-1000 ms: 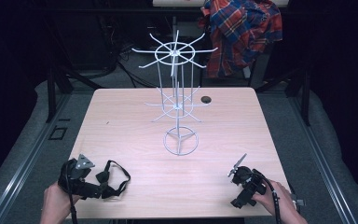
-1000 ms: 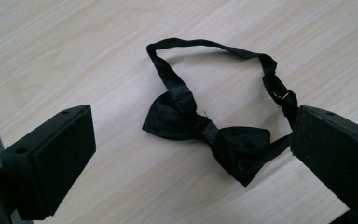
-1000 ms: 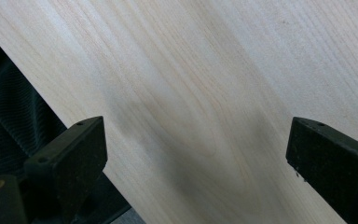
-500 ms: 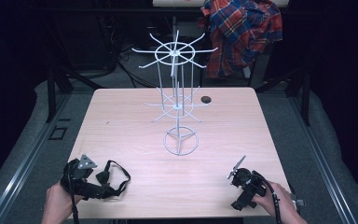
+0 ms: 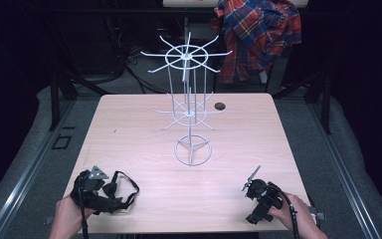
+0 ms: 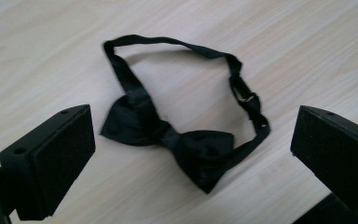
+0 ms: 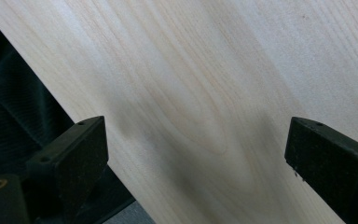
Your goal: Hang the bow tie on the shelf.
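— Where were the grippers?
— The left gripper [image 6: 186, 154] hung with jaws wide apart over a black bow tie [image 6: 168, 140] lying on the table [image 5: 144, 129]'s near left. The right gripper [image 7: 196, 163] was spread, empty.
— Farther off?
— A white wire rack [image 5: 189, 109].

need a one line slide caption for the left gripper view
Open left gripper poised over a black bow tie lying flat on the light wooden table.

Pale wooden table [image 5: 129, 129]; white wire rack [image 5: 189, 107] standing mid-table, black bow tie [image 6: 168, 135] near front-left corner
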`<state>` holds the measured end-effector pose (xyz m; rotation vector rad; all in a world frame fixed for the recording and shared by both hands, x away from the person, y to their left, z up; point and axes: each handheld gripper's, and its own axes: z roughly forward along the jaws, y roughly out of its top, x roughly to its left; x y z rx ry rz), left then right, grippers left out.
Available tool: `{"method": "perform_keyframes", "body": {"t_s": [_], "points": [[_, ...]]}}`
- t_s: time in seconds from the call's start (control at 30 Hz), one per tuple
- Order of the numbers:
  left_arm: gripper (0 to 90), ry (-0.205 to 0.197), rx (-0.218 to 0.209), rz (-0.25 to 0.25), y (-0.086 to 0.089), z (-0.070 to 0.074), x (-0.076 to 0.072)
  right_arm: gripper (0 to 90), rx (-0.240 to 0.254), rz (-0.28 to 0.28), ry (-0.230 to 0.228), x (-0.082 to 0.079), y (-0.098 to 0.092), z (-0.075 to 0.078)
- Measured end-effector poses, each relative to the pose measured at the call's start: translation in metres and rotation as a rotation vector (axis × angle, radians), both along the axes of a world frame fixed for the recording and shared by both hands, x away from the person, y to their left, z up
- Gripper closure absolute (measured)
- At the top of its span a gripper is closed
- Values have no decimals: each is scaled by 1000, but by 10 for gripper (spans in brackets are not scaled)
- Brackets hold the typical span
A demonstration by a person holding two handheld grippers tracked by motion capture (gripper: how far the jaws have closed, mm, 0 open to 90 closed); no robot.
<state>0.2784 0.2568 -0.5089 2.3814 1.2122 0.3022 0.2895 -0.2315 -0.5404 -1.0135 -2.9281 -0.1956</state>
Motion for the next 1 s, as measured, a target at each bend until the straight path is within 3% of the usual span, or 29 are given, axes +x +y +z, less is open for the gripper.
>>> {"method": "perform_keyframes", "body": {"t_s": [0.17,0.43,0.63,1.0], "points": [[0,8,40,-17,-10,-2,-1,54,-4,7,8,-2,3,-1],[0,9,69,-31,-20,-5,0,56,-19,-1,2,-1,0,-2],[1,-26,94,-89,-27,-4,-2,56,-20,14,3,-2,2,-2],[189,30,121,-141,-34,-13,-3,57,-18,14,10,-3,3,-3]]}}
